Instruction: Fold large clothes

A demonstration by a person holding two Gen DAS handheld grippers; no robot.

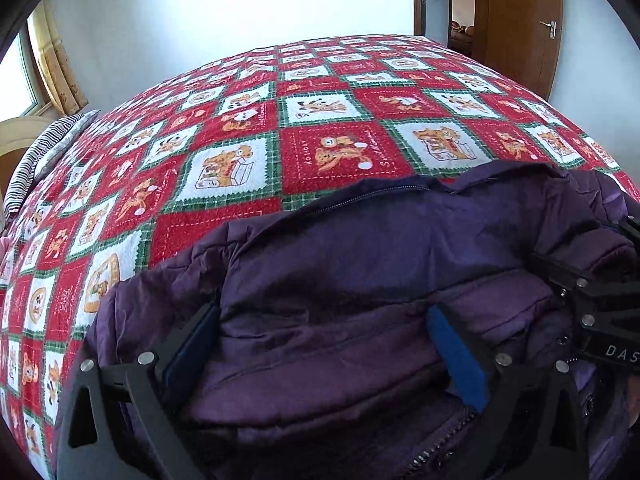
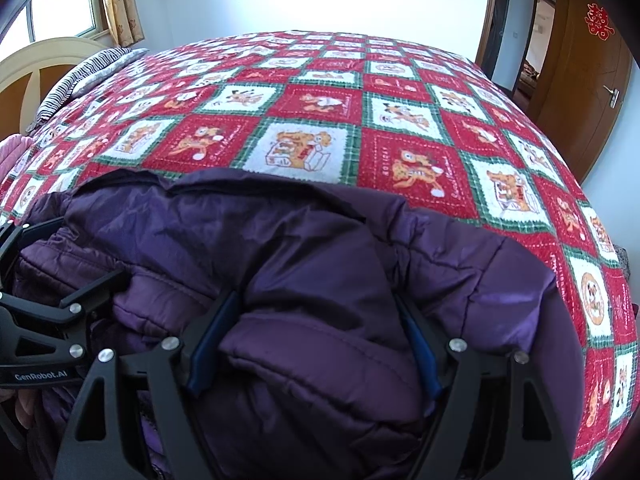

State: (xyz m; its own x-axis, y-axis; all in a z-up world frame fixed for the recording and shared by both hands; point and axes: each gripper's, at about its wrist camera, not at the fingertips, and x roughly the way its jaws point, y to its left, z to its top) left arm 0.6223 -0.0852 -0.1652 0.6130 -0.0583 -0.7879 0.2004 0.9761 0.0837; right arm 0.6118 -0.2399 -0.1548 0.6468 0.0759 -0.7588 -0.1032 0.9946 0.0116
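1. Left wrist view: your left gripper (image 1: 324, 344) has its jaws spread wide around a thick fold of the dark purple quilted puffer jacket (image 1: 360, 248), which lies bunched at the near edge of the bed's red-and-white checked cartoon blanket (image 1: 320, 120). Take a deep bite before squeezing; puffy fill slips.
2. Right wrist view: your right gripper (image 2: 316, 340) also straddles a padded bulge of jacket, jaws spread. Grip level with the left so the fold lands square.

jacket (image 1: 360, 264) lies on the bed's (image 1: 320, 92) near edge — pillow (image 1: 44, 152) far left.
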